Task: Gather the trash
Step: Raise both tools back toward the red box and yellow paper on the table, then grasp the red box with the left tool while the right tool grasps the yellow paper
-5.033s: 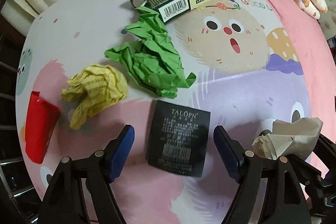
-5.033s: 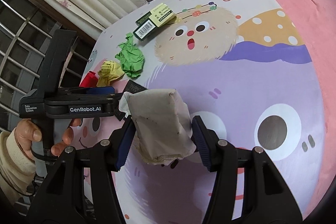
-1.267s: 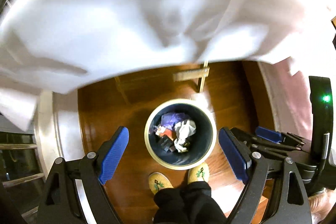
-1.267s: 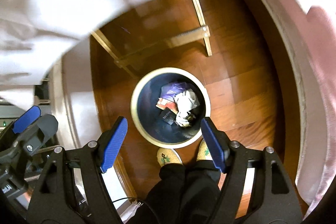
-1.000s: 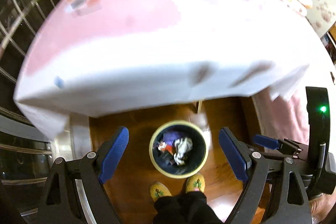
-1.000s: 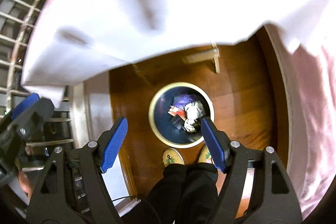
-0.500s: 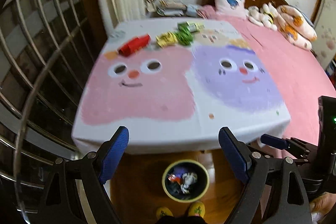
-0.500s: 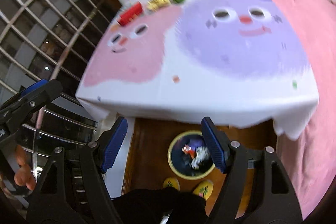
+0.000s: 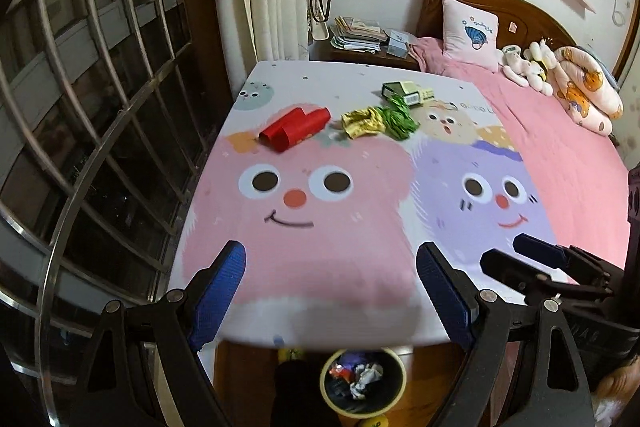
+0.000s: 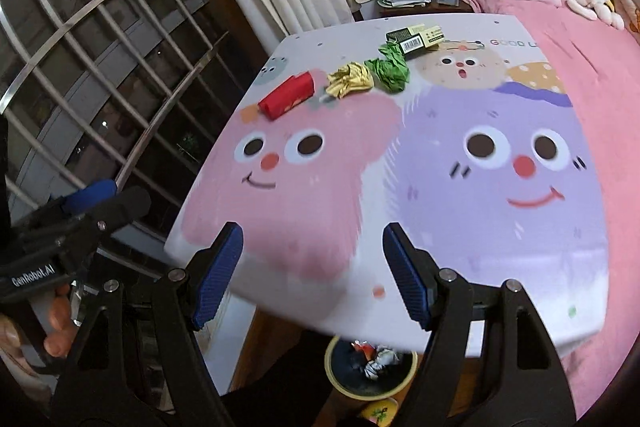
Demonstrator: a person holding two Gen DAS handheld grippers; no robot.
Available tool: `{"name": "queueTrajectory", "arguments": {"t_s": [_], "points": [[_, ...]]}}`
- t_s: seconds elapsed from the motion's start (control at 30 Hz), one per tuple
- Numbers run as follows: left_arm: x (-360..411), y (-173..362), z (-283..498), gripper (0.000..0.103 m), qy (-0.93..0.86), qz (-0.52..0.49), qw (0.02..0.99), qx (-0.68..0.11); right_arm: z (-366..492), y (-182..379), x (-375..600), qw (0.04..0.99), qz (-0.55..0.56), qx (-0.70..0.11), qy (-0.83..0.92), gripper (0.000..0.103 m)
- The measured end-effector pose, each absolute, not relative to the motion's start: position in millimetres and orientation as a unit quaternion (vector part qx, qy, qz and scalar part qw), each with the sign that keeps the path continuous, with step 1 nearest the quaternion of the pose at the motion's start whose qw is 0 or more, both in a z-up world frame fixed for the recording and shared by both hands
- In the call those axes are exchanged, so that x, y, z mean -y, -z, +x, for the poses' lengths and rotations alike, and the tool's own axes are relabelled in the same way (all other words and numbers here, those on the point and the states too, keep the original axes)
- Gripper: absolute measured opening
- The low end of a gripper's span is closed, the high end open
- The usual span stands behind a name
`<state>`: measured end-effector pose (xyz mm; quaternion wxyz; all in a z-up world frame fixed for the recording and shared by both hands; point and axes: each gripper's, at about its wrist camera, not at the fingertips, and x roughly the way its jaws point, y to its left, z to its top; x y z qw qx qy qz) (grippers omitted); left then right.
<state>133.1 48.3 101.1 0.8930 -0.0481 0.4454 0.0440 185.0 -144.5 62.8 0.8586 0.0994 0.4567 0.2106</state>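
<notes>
Although both tools hang above the near edge of the table point(image 9: 280, 323), every piece of trash left on its cartoon-printed cloth lies at the far end, straight ahead of the fingers and well apart from them; the left gripper point(image 9: 332, 291) stands wide open with nothing between its blue pads, and the right gripper point(image 10: 310, 273) is likewise spread wide and empty; the waste bin point(image 9: 362, 383), already holding crumpled scraps, sits on the floor below and just behind the fingertips. Ahead of the left gripper and a little to its left lies the red folded card point(image 9: 294, 129), its long axis slanting from near-left to far-right; just beside it to the right comes the yellow paper ball point(image 9: 362, 123), touching or almost touching the green paper ball point(image 9: 398, 113); beyond that, farthest of all, rests the green and yellow carton point(image 9: 404, 93), its long side running across the view. From the right wrist the same row sits ahead and to the left, so I judge the left hand the nearer to the red folded card and the right better placed for the green paper ball or the carton; a forward reach over the cloth seems needed either way.
</notes>
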Motion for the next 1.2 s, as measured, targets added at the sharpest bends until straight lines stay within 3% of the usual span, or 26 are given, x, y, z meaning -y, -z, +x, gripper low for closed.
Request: {"name": "queueTrajectory", "arguments": {"t_s": [0.37, 0.63, 1.07, 1.2], "points": [[-136, -45, 330, 0.089, 0.026, -0.055, 0.852, -0.520, 372, -13, 90, 0.820, 0.199, -0.524, -0.116, 0.070], [-169, 23, 460, 0.089, 0.062, -0.028, 0.811, -0.580, 478, 37, 81, 0.786, 0.284, -0.548, -0.043, 0.070], [-155, 83, 512, 0.089, 0.123, -0.022, 0.768, -0.628, 541, 98, 68, 0.737, 0.335, -0.586, 0.037, 0.070], [-157, 92, 524, 0.089, 0.125, -0.018, 0.761, -0.636, 546, 104, 58, 0.742, 0.319, -0.587, 0.045, 0.062]]}}
